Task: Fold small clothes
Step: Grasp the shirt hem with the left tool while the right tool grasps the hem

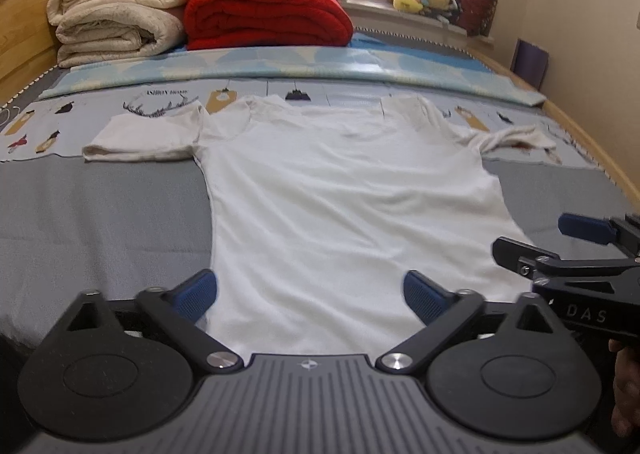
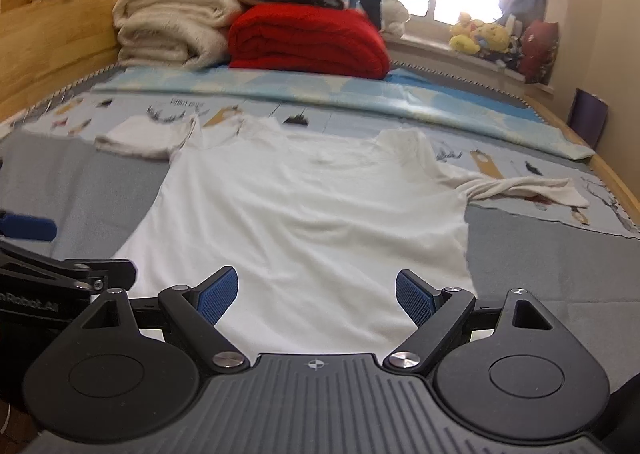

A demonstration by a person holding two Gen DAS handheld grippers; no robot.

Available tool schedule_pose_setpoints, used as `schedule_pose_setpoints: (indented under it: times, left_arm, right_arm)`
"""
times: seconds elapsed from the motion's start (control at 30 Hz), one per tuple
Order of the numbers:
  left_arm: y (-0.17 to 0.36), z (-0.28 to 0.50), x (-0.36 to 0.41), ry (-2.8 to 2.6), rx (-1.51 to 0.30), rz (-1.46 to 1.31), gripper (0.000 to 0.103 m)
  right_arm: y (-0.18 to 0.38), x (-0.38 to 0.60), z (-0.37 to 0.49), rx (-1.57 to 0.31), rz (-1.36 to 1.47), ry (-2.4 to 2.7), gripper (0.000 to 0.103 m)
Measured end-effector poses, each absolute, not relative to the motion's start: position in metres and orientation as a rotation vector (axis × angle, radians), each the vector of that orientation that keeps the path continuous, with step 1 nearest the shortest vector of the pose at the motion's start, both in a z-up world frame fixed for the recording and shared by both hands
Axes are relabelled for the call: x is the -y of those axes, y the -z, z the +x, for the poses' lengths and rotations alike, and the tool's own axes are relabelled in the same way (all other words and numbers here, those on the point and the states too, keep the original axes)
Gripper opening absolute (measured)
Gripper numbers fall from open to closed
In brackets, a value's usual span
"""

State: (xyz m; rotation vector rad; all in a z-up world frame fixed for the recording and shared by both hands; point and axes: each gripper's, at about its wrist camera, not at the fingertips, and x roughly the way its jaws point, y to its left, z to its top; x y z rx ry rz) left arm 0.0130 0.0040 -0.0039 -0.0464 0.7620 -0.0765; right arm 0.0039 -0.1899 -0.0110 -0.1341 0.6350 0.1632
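While both tools hover low over the near hem, the left tool (image 1: 310, 296) and right tool (image 2: 316, 294) sit side by side, fingers spread and released. The white T-shirt (image 1: 340, 189) lies flat on the bed (image 1: 100, 213), its collar toward the folded red blanket (image 1: 264, 13).

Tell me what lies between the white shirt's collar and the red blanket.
Patterned bedsheet, then a folded light-blue cover, lie between the white shirt and the red blanket. Both wrist views show this.
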Motion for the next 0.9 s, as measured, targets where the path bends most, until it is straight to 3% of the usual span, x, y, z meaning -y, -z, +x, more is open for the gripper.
schedule_pose_setpoints:
  times: [0.07,0.1,0.17,0.23,0.33,0.63,0.8,0.9]
  left_arm:
    - [-0.007,0.020,-0.009,0.081,-0.768,-0.048,0.070]
    - [-0.013,0.025,-0.012,0.090,-0.772,-0.051,0.064]
    - [-0.026,0.037,-0.018,0.137,-0.754,-0.052,0.045]
    - [-0.034,0.050,-0.026,0.171,-0.716,-0.011,0.037]
    - [-0.039,0.080,-0.048,0.194,-0.725,0.033,0.022]
    - [-0.019,0.194,-0.125,0.193,-0.815,0.037,0.022]
    - [0.026,0.251,-0.162,0.096,-1.019,-0.149,0.022]
    - [0.035,0.276,-0.166,0.105,-1.051,-0.189,0.022]
  right_arm:
    - [0.005,0.199,0.006,-0.619,-0.092,-0.149,0.075]
    - [0.003,0.203,0.008,-0.614,-0.068,-0.142,0.070]
    - [-0.005,0.216,0.014,-0.606,-0.001,-0.135,0.048]
    - [-0.012,0.227,0.021,-0.598,0.055,-0.136,0.039]
    - [-0.027,0.249,0.036,-0.563,0.103,-0.125,0.038]
    - [-0.051,0.345,0.136,-0.539,0.073,-0.028,0.038]
    - [-0.013,0.376,0.203,-0.655,0.081,0.035,0.038]
    - [0.024,0.383,0.244,-0.820,0.136,0.042,0.039]
